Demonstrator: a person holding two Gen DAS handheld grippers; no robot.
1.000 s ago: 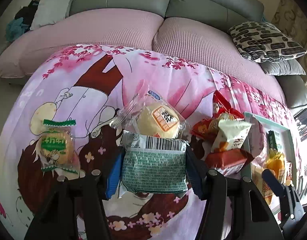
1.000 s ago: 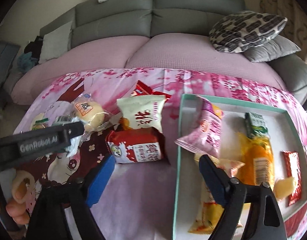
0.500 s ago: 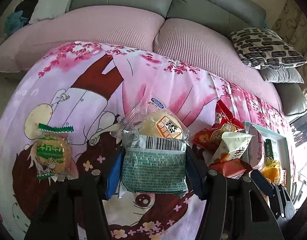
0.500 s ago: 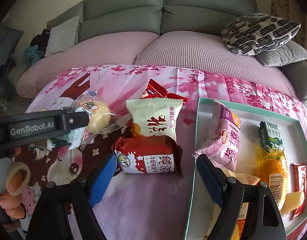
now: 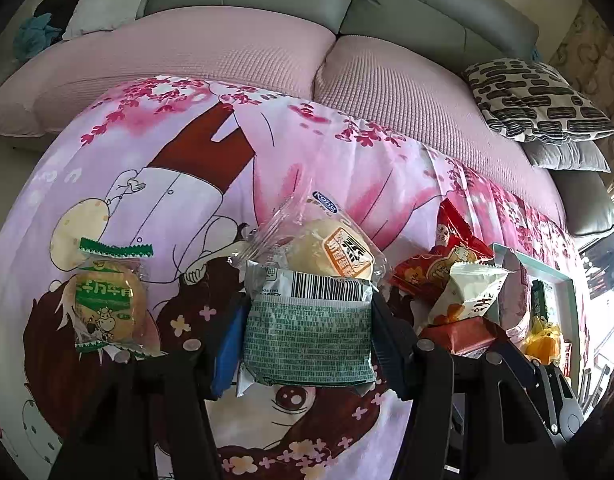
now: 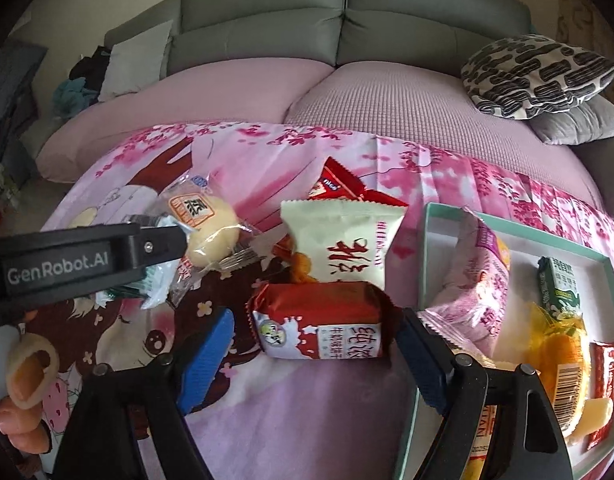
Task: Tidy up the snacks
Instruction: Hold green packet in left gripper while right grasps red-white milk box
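My left gripper (image 5: 307, 340) is shut on a green-and-white snack packet (image 5: 309, 332), held above the pink printed cloth (image 5: 167, 168). Just beyond it lies a clear-wrapped round bun (image 5: 331, 246). A green-labelled cake packet (image 5: 107, 308) lies at the left. My right gripper (image 6: 315, 356) is open, its jaws either side of a red milk-biscuit packet (image 6: 319, 328) on the cloth. Behind that lie a cream packet (image 6: 343, 248) and a red packet (image 6: 339, 186). The left gripper's arm (image 6: 75, 264) crosses the right wrist view.
A teal-rimmed tray (image 6: 427, 240) at the right holds a pink bag (image 6: 479, 280), a green carton (image 6: 559, 284), an orange pack (image 6: 563, 356) and other snacks. A grey sofa (image 6: 307, 40) with pink seat covers and a patterned cushion (image 6: 535, 72) stands behind.
The left gripper has lifted a little with the packet still in it. The right gripper has moved left and forward, so the red milk-biscuit packet now sits between its open jaws.
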